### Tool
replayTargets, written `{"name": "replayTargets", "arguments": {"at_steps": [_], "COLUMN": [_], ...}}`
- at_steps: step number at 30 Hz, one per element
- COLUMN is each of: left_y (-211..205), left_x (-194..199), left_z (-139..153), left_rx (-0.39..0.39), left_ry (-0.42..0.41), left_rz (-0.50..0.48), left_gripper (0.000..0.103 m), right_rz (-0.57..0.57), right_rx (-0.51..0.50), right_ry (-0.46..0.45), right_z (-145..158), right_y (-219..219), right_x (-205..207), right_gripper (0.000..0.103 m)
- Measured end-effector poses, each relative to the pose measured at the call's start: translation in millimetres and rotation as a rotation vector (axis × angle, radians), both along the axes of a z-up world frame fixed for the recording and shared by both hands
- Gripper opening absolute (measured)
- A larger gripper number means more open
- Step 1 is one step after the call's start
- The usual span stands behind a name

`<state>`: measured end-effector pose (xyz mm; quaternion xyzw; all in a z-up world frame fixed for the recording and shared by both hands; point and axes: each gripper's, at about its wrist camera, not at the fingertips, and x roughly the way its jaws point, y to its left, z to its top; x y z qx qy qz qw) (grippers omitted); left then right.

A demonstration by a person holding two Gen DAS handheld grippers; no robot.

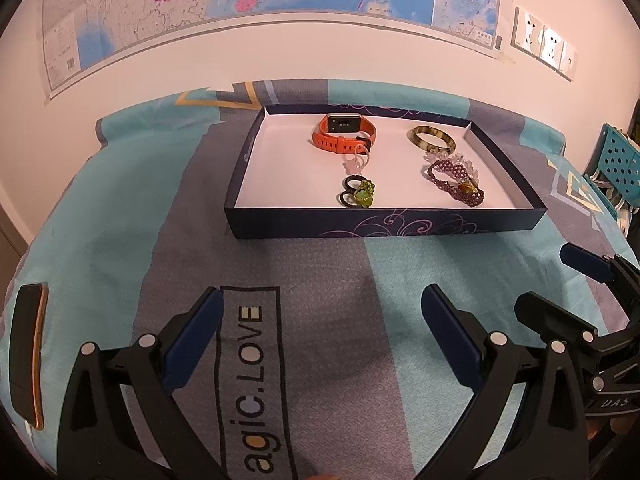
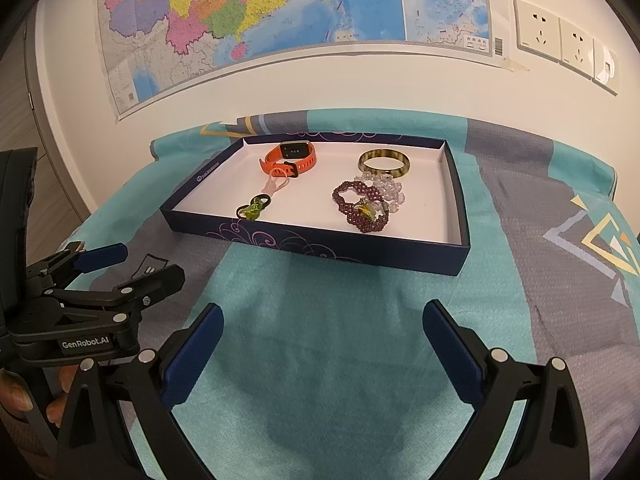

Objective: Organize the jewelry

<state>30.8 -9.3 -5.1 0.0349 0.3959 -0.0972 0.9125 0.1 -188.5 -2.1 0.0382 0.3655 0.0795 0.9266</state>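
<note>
Both the left gripper (image 1: 320, 320) and the right gripper (image 2: 322, 330) hang spread wide and empty over the bedspread (image 2: 320, 360), short of the box lid (image 2: 460, 216). Inside, the orange watch (image 2: 290, 158) sits toward the far edge beside a stiff, glossy bangle (image 2: 384, 163); the purple beaded bracelet (image 2: 360, 206) looks limp and light, best pinched across its strand.

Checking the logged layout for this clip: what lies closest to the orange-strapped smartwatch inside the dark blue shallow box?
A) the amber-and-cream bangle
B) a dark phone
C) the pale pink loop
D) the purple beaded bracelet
C: the pale pink loop lies right against the orange-strapped smartwatch in the dark blue shallow box; the purple beaded bracelet and amber-and-cream bangle sit apart to its right.
</note>
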Motion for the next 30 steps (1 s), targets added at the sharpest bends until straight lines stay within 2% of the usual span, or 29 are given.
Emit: {"name": "replayTargets", "arguments": {"at_steps": [30], "left_y": [-0.1], "left_x": [2.6], "left_z": [-0.8], "left_rx": [0.002], "left_ry": [0.006], "left_rz": [0.003], "left_gripper": [0.097], "right_rz": [0.0], "right_rx": [0.001], "right_ry": [0.001], "right_z": [0.8], "right_y": [0.4], "right_x": [1.5], "right_gripper": [0.096]}}
